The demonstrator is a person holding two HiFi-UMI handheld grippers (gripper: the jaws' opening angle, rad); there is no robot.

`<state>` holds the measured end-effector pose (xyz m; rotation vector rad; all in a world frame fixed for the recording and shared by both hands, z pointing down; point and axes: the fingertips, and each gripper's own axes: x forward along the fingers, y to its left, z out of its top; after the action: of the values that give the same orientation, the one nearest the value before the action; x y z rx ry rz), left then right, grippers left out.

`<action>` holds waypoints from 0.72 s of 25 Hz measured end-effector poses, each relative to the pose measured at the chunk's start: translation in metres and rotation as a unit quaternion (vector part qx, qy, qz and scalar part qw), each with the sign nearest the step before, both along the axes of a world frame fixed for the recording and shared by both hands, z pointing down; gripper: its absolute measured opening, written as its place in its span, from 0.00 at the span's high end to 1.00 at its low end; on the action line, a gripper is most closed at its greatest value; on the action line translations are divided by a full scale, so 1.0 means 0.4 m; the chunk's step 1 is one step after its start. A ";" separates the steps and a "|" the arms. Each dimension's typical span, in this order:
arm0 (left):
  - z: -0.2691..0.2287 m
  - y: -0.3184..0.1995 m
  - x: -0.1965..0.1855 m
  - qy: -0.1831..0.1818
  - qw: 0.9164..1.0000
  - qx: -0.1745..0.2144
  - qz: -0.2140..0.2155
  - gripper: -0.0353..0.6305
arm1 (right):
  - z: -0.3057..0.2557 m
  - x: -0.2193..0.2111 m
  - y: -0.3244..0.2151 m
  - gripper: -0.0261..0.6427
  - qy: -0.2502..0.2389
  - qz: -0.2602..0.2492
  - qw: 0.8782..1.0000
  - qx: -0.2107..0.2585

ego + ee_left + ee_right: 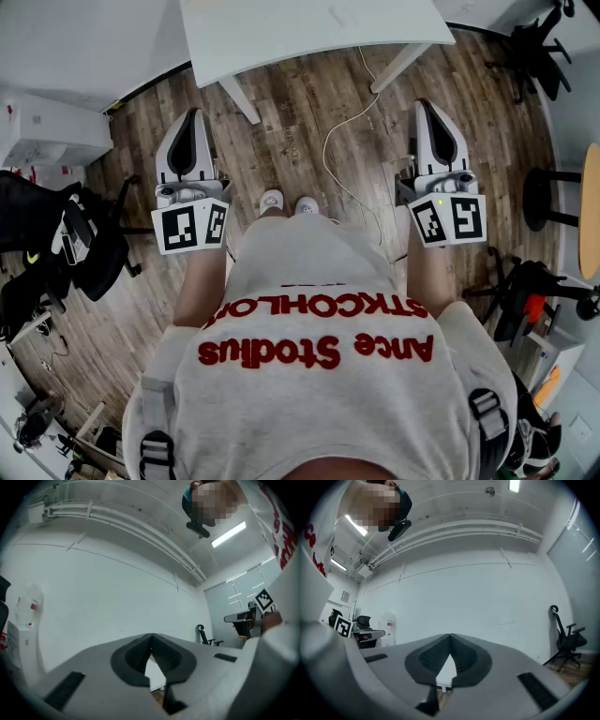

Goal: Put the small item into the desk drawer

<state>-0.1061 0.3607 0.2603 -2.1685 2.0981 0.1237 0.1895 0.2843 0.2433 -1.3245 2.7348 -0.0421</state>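
I stand on a wood floor facing a white desk (309, 28). Both grippers are held out level in front of me, pointing at the desk. My left gripper (195, 114) has its jaws together with nothing between them, and the left gripper view shows the tips meeting (151, 637). My right gripper (429, 105) is likewise shut and empty, its tips touching (450, 637). A bit of the white desk (446, 674) shows through the gap behind the pads. No small item and no drawer is in view.
A white cable (342, 131) snakes over the floor from the desk toward my feet. Black office chairs stand at the left (84, 244) and the far right (539, 47). A white cabinet (47, 131) is at the left, and a round wooden table (591, 211) is at the right edge.
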 end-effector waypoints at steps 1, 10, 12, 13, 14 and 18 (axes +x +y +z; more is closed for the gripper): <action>-0.001 0.002 -0.003 0.000 1.000 0.000 -0.001 0.94 | 0.000 -0.005 0.003 0.95 0.002 -0.002 1.000 0.001; 0.000 0.004 -0.007 0.004 1.000 -0.001 -0.012 0.94 | -0.005 -0.014 0.003 0.95 -0.007 -0.018 1.000 0.005; -0.002 0.002 -0.004 0.004 1.000 -0.002 -0.014 0.94 | -0.004 -0.010 -0.001 0.95 -0.013 -0.019 1.000 0.002; -0.003 0.002 -0.003 0.004 1.000 -0.002 -0.015 0.94 | -0.004 -0.008 -0.004 0.95 -0.016 -0.020 1.000 0.000; -0.003 0.001 -0.002 0.004 1.000 -0.003 -0.015 0.94 | -0.003 -0.007 -0.007 0.95 -0.020 -0.020 1.000 -0.002; 0.006 -0.011 -0.005 0.005 1.000 -0.010 -0.017 0.94 | 0.002 -0.013 -0.023 0.95 -0.026 -0.025 0.999 -0.008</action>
<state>-0.1081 0.3562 0.2627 -2.1468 2.1499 0.1119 0.1842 0.2750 0.2442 -1.2411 2.7306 -0.1019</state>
